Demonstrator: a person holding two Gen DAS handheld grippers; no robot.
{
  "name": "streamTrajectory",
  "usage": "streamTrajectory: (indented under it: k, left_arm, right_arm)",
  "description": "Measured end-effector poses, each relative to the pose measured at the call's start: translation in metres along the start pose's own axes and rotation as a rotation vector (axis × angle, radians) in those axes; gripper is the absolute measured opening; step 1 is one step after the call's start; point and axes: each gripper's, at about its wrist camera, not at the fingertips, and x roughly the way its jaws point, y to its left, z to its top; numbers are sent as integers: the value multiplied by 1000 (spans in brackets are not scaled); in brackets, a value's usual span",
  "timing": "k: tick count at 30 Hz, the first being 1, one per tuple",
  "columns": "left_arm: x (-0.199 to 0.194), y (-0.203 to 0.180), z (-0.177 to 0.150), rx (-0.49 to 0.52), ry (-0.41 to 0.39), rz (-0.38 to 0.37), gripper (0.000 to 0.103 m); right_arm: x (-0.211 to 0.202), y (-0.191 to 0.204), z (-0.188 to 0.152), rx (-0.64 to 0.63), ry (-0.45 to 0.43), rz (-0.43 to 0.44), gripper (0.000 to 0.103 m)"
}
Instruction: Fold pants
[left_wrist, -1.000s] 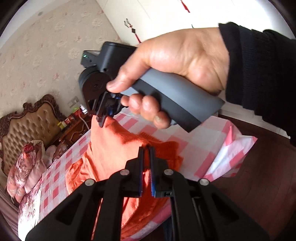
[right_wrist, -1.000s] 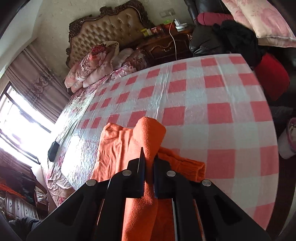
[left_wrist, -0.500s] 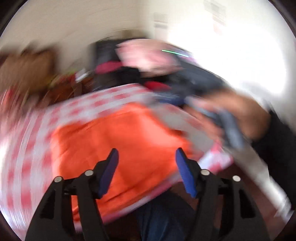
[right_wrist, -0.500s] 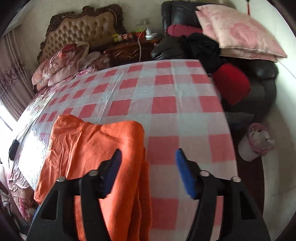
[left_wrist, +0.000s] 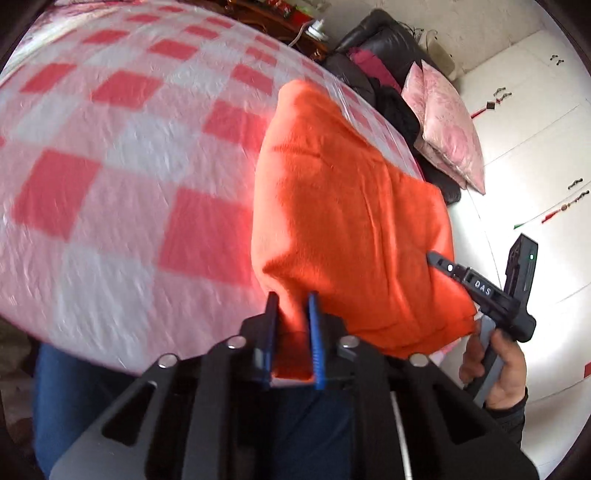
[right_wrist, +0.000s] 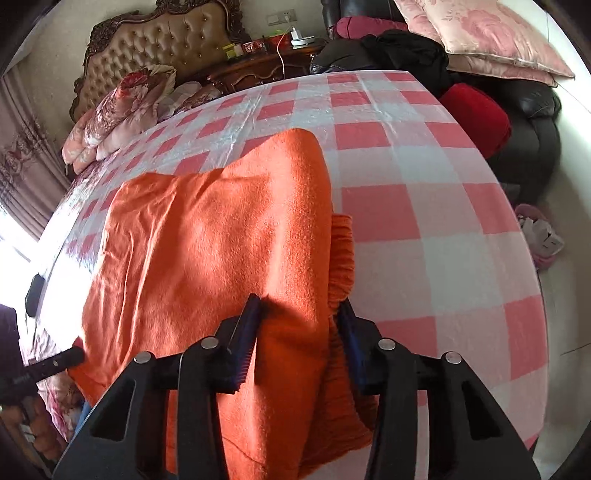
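The orange pants (left_wrist: 343, 206) lie folded in a flat stack on the red-and-white checked bed cover (left_wrist: 110, 166). My left gripper (left_wrist: 293, 306) is at the stack's near corner, its jaws closing, with orange cloth filling the narrow gap between the blue pads. In the right wrist view the pants (right_wrist: 207, 236) spread across the cover (right_wrist: 424, 221). My right gripper (right_wrist: 299, 314) straddles their thick right edge by the ribbed waistband, jaws closing, and both pads touch the cloth. One of its fingers (left_wrist: 441, 263) also shows in the left wrist view.
A person's hand (left_wrist: 498, 369) holds the right gripper, and blue-jeaned legs (left_wrist: 74, 398) stand at the bed's near edge. Beyond the bed are a tufted headboard (right_wrist: 162, 44), rolled bedding (right_wrist: 122, 107), a nightstand (right_wrist: 266, 62) and a black sofa with pink cushions (right_wrist: 480, 33). A pink bin (right_wrist: 539, 236) sits on the floor.
Both grippers let go of the raised pant leg, which now lies folded flat. The left gripper swung round to the stack's near corner, the right sank onto its right edge, and both narrowed on cloth.
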Motion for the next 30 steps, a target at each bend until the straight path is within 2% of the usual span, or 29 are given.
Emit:
streamTrajectory:
  k: [2,4,5,6,8,9,11,14,16,18,20,21,23,26,29,30]
  left_arm:
    - [-7,6,10,11,-41,30,14]
    - [-9,12,15,25,-30,25,18]
    - [-11,14,16,18,-33,28,28]
    - [-15,16,16,14,-46,40,32]
    - [-30,8,13,82,-114,115,37]
    - [-40,-1,11,128,-156,159,40]
    - [-49,-20,18,215,-224,207,58]
    - [-41,-49,33,341,-258,291,59]
    - [-29,-64,45,397,-268,303,59]
    - [-10,-79,61,458,-250,339,58]
    - [7,-91,71,520,-225,346,49]
    - [19,-100,75,565,-209,347,49]
    - [38,-113,79,627,-163,284,47]
    - [56,-130,83,653,-117,172,48]
    - [65,-146,89,606,-40,-6,48]
    - [70,-153,92,574,-9,-58,49]
  right_arm:
    - [8,10,4,-8,-5,22,41]
    - [10,18,5,-23,-20,8,43]
    - [8,21,6,-27,-33,-40,44]
    - [3,23,6,-30,-51,-90,48]
    - [-16,35,3,-66,-120,-227,55]
    - [-33,47,-2,-107,-183,-308,62]
    - [-53,64,-10,-158,-258,-370,73]
    - [-62,83,-20,-193,-269,-401,73]
    - [-64,91,-23,-195,-268,-396,73]
    - [-60,97,-22,-197,-256,-386,73]
    - [-55,101,-22,-202,-244,-385,72]
    - [-52,102,-23,-202,-236,-381,72]
    - [-44,102,-23,-202,-222,-384,72]
    - [-39,90,-26,-156,-208,-368,72]
    - [-50,57,-33,-6,-229,-234,73]
    - [-56,41,-38,61,-237,-150,73]
